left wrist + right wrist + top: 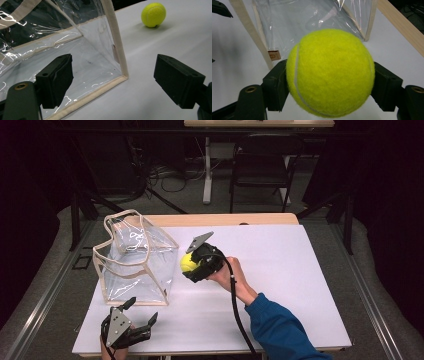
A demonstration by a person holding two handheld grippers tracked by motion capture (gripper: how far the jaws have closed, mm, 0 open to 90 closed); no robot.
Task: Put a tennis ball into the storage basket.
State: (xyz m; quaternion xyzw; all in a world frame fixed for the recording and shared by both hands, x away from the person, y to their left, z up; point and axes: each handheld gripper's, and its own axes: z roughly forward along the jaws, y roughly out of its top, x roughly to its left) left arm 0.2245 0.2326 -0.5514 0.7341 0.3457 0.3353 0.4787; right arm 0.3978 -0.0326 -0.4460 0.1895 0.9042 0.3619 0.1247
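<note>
A: Ball point(330, 72) is seen clamped between the jaws of the right gripper point(192, 265), just beside the near right corner of the clear bag point(137, 262) and seemingly lifted off the white table point(280, 285). How should the step in hand be done well?

B: The grip should be kept as it is; in the right gripper view the two pads are pressed on opposite sides of the ball, near its widest part, so nothing need be adjusted before the carry.

A: And the bag?

B: It stands upright with its mouth open at the top and its cream handles point(120, 220) arched above the rim. The ball should be raised above that rim first, then brought over the opening, so that the soft wall is not pushed in and the handles are not caught.

A: Can the left gripper point(137, 322) be of use?

B: Its jaws are spread wide, with nothing between them, near the bag's front bottom corner point(123, 75). If the bag is likely to slide or fold, the trim could be steadied there. The ball is best released low inside, not dropped from height.
</note>
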